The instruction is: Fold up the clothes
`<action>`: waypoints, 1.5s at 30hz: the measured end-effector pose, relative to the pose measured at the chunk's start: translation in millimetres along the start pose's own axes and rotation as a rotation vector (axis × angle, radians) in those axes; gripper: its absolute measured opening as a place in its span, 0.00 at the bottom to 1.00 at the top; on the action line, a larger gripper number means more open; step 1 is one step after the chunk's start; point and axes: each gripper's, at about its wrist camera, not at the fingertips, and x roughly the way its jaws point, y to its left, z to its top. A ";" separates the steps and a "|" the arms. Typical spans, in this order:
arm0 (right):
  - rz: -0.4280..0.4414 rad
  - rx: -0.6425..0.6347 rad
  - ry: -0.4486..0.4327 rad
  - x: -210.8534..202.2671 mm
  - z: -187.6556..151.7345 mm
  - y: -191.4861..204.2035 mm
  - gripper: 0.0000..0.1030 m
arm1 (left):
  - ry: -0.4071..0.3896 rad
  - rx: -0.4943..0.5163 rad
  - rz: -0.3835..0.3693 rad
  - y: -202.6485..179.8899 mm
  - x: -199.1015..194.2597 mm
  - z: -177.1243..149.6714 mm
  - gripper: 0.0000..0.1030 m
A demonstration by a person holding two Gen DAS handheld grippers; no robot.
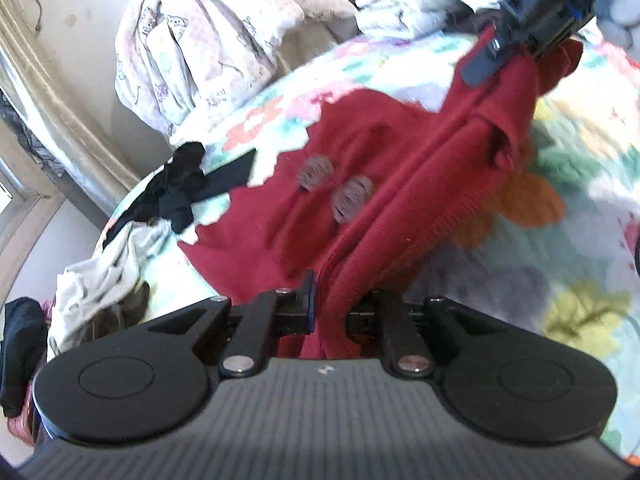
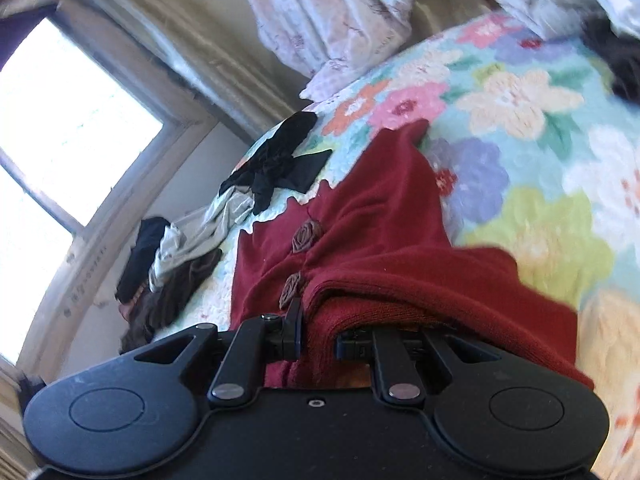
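Note:
A dark red knit sweater (image 1: pixel 280 208) with two brown fabric rosettes (image 1: pixel 352 200) lies partly on a flowered bed cover (image 1: pixel 560 264). My left gripper (image 1: pixel 330 308) is shut on a folded edge of the sweater. My right gripper (image 1: pixel 504 54) shows at the upper right of the left wrist view, shut on the sweater's other end, so the edge stretches between the two. In the right wrist view my right gripper (image 2: pixel 318 340) is shut on a thick fold of the sweater (image 2: pixel 380 232), with the rosettes (image 2: pixel 306 236) just beyond it.
A black garment (image 1: pixel 188 188) and a heap of white and brown clothes (image 1: pixel 100 280) lie at the bed's left edge. A pale printed quilt (image 1: pixel 192 48) is piled at the head of the bed. A window (image 2: pixel 60 128) and curtain are on the left.

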 end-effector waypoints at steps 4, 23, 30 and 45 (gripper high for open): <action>-0.017 -0.085 0.041 16.2 35.3 6.2 0.17 | -0.017 -0.027 -0.026 34.0 28.8 17.1 0.11; -0.246 -0.090 0.201 188.9 186.6 -29.7 0.18 | 0.196 -0.198 -0.273 182.6 237.9 73.1 0.46; -0.081 0.087 0.134 174.7 189.7 -50.6 0.31 | 0.076 -0.443 -0.284 226.4 217.8 38.9 0.61; -0.207 -0.299 -0.002 136.8 134.5 12.5 0.31 | 0.003 -0.637 -0.370 264.1 217.2 40.9 0.63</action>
